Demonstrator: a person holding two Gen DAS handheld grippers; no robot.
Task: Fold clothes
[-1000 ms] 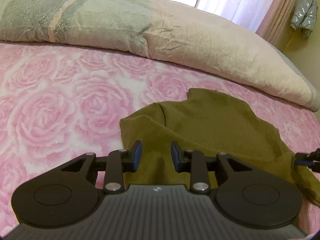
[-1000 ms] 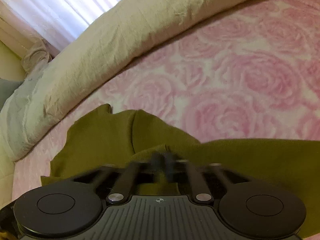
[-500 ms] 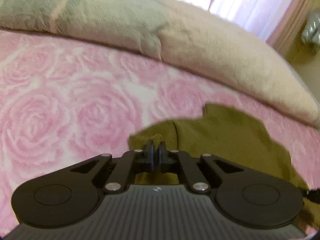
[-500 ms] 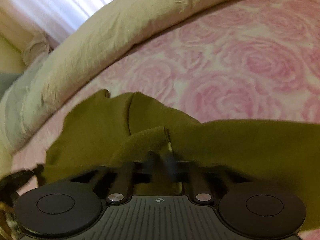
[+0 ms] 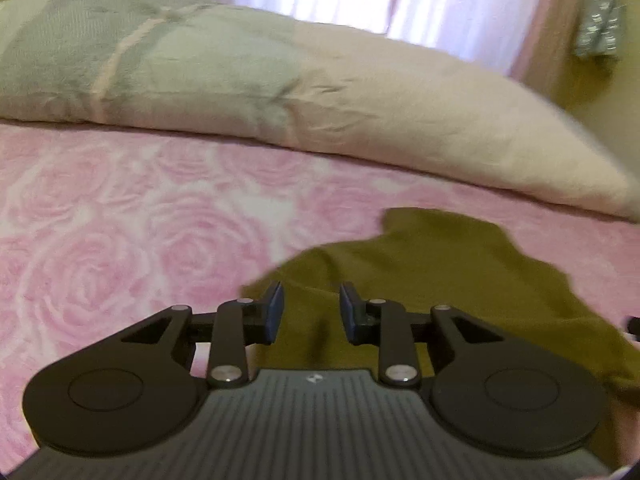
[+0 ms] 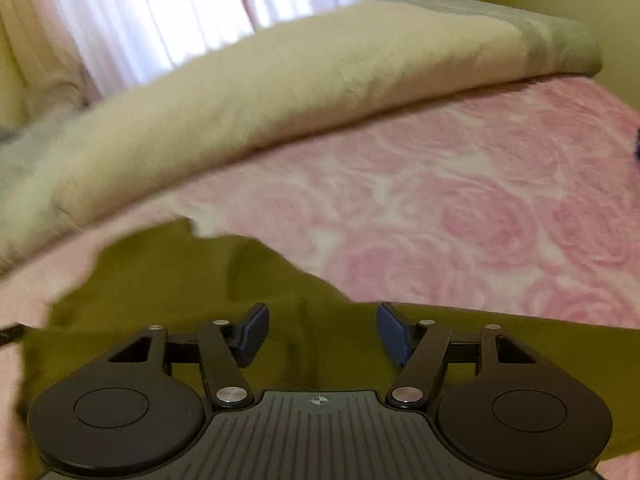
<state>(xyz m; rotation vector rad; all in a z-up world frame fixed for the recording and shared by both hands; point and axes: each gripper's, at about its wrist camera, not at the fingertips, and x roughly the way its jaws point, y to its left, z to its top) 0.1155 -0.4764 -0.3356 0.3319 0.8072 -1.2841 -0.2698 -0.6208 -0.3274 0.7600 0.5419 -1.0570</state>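
Observation:
An olive-green garment [image 5: 440, 272] lies partly folded on the pink rose-patterned bedspread [image 5: 120, 220]. It also shows in the right wrist view [image 6: 168, 280]. My left gripper [image 5: 310, 312] is open and empty, just above the garment's left edge. My right gripper [image 6: 320, 332] is open wide and empty over the garment's near part, which spreads under and to the right of it. Both views are blurred.
A rolled beige and grey-green quilt [image 5: 320, 92] lies across the far side of the bed, and in the right wrist view [image 6: 280, 92]. White curtains [image 6: 160, 12] hang behind it. A silver jacket [image 5: 598, 28] hangs on the wall at far right.
Both grippers were shut on the garment half a second ago and have opened, letting it go. The cloth has dropped flat on the bed. Both cameras have tilted up.

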